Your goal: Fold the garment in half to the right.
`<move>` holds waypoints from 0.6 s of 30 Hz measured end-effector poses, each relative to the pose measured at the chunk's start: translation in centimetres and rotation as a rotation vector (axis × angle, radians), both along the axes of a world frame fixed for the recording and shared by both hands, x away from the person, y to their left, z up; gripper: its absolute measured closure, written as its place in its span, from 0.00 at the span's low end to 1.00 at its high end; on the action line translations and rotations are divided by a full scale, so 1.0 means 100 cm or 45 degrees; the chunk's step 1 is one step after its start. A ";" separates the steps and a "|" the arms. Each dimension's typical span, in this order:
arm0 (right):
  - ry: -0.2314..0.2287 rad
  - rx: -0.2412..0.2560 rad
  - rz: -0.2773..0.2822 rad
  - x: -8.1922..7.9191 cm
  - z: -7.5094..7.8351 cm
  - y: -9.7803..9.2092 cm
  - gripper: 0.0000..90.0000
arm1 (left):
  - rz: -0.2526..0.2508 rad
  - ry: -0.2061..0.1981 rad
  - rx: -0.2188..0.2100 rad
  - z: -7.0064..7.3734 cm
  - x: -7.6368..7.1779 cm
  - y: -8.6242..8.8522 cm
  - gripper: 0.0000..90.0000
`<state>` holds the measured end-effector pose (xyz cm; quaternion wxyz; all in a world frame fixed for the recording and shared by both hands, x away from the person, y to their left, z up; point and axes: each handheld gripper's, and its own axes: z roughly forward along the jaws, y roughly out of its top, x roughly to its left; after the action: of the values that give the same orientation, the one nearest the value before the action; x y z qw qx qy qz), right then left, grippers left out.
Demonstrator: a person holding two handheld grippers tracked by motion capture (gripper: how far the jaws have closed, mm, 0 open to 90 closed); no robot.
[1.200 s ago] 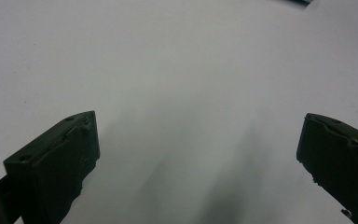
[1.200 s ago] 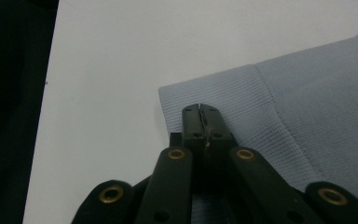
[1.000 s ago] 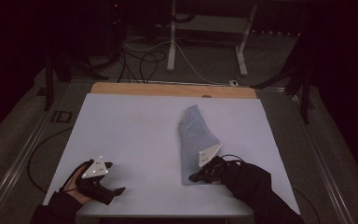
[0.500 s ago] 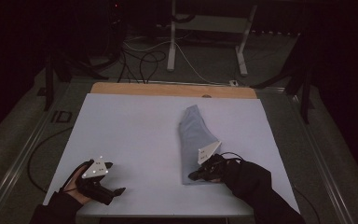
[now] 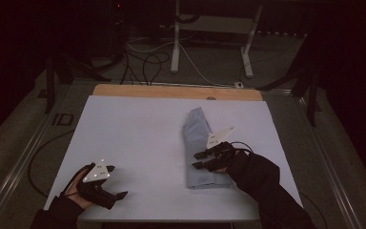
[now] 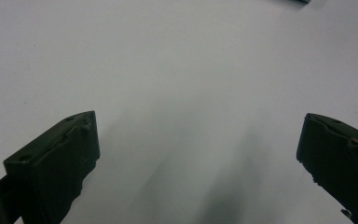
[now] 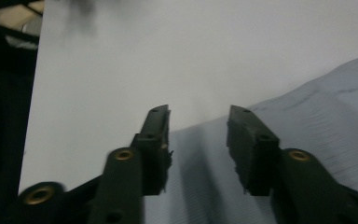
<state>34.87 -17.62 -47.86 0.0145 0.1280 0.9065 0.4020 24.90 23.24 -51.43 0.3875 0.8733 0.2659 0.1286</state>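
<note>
Blue-grey cloth (image 5: 201, 151) — one folded garment, long and narrow, lay on the right half of the white table (image 5: 133, 138), its near end broad and squared, its far end tapering toward the wooden strip (image 5: 176, 91) at the table's back edge.

Right gripper (image 5: 203, 161): held low over the cloth's near half, pointing toward the table's left side. In the right gripper view its jaws stood moderately apart with nothing between them, the tips (image 7: 197, 116) poised just past the cloth's (image 7: 303, 140) folded left edge; whether the pads touched the fabric could not be told.

Left gripper (image 5: 119, 195): resting near the table's front left corner, well apart from the cloth. Its jaws stood wide apart over bare table (image 6: 177, 70) and held nothing.

Surroundings: cables (image 5: 143, 62) and a metal stand (image 5: 176, 38) on the dark floor beyond the table.

Risks, as judged from this position:
- A pinch at the edge might have caught only the top layer, since the layers lay flush — the fold would then have peeled open rather than lifted as one.
- Jaws closed too far out would have met on bare table and missed the cloth.
- With the left gripper so distant and nothing pinning the far end, any pull could have dragged the whole piece across the smooth top and skewed it.
</note>
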 end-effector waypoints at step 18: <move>-0.004 0.074 -0.164 0.016 0.018 -0.010 0.10 | 0.006 -0.003 -0.006 0.001 -0.001 0.002 0.00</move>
<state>36.45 -18.65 -46.08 0.0381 0.1856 0.8843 0.4268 24.79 23.46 -51.37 0.3893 0.8717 0.2678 0.1298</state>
